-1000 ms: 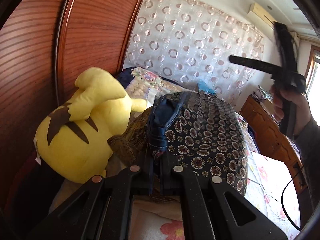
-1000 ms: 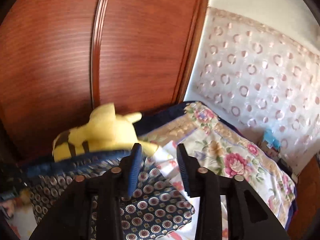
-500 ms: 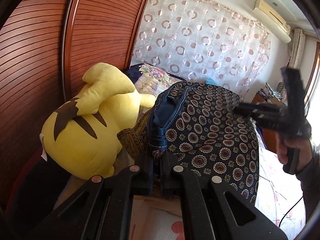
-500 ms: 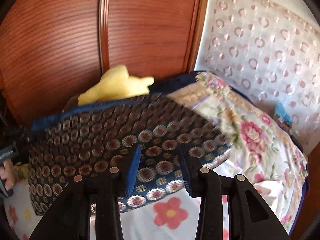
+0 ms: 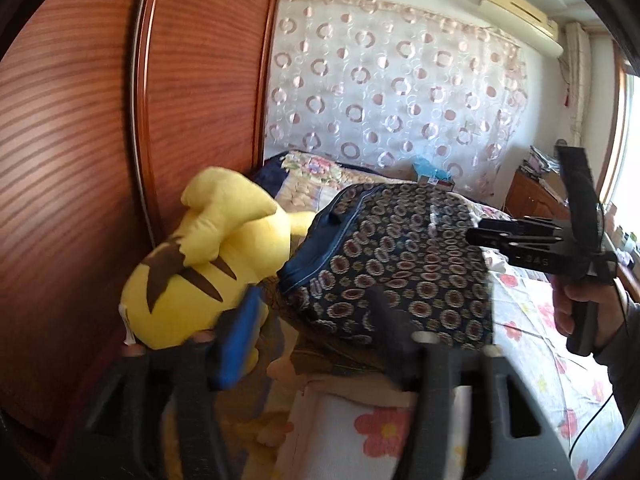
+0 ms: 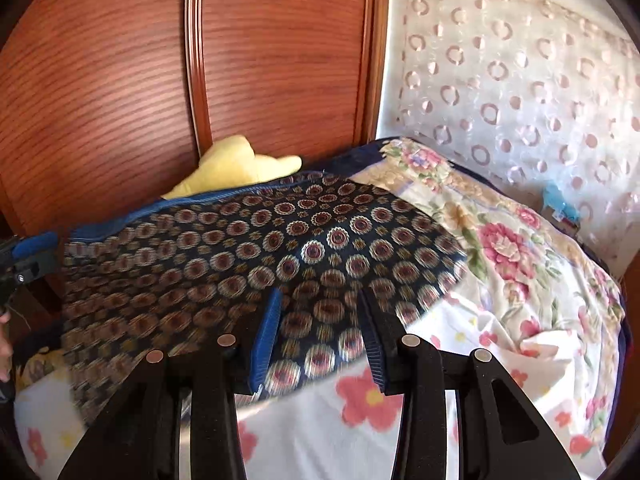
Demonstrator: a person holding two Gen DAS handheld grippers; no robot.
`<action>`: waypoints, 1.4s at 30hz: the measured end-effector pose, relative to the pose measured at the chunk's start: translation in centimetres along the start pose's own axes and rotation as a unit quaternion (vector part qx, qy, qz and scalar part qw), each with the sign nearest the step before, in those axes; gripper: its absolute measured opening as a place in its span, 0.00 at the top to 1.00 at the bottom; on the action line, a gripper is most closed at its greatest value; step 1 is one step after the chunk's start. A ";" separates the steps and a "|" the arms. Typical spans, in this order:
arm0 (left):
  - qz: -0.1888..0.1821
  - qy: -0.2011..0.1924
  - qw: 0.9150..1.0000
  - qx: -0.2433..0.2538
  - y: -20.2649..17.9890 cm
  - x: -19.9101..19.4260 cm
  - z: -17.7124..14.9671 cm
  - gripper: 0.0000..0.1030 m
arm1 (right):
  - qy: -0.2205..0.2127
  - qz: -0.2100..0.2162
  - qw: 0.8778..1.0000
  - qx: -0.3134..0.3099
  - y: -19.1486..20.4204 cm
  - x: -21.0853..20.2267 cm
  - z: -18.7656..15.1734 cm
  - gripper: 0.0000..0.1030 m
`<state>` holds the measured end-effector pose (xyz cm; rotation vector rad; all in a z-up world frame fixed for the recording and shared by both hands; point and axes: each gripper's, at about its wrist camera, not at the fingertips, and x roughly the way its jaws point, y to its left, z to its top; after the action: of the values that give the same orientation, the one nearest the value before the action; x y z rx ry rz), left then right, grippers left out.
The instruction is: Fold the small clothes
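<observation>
Left gripper (image 5: 316, 328): jaws just sprung apart, blurred, nothing clamped; waistband of patterned garment (image 5: 392, 256) lies just ahead, apparently free of the pads. Right gripper (image 6: 320, 336): jaws partly apart over the garment (image 6: 260, 264), contact hard to judge through blur. Garment spread over floral bedsheet (image 6: 520, 288), navy hem toward yellow plush toy (image 5: 208, 256). Plush against wooden wardrobe (image 5: 80, 140). Circle-print curtain (image 5: 400, 88) behind.
</observation>
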<state>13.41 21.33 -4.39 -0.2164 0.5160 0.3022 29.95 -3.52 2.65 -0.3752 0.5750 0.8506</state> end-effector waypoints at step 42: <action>-0.135 -0.046 0.982 0.127 -19.5 -14.6 -2.7 0.20 | -0.159 -0.232 0.943 0.177 14.9 -35.9 -20.6 0.19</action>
<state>6.68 -0.90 3.25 -0.0226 0.4221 -0.0194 -7.27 -26.55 7.14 -0.0326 0.3061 0.3287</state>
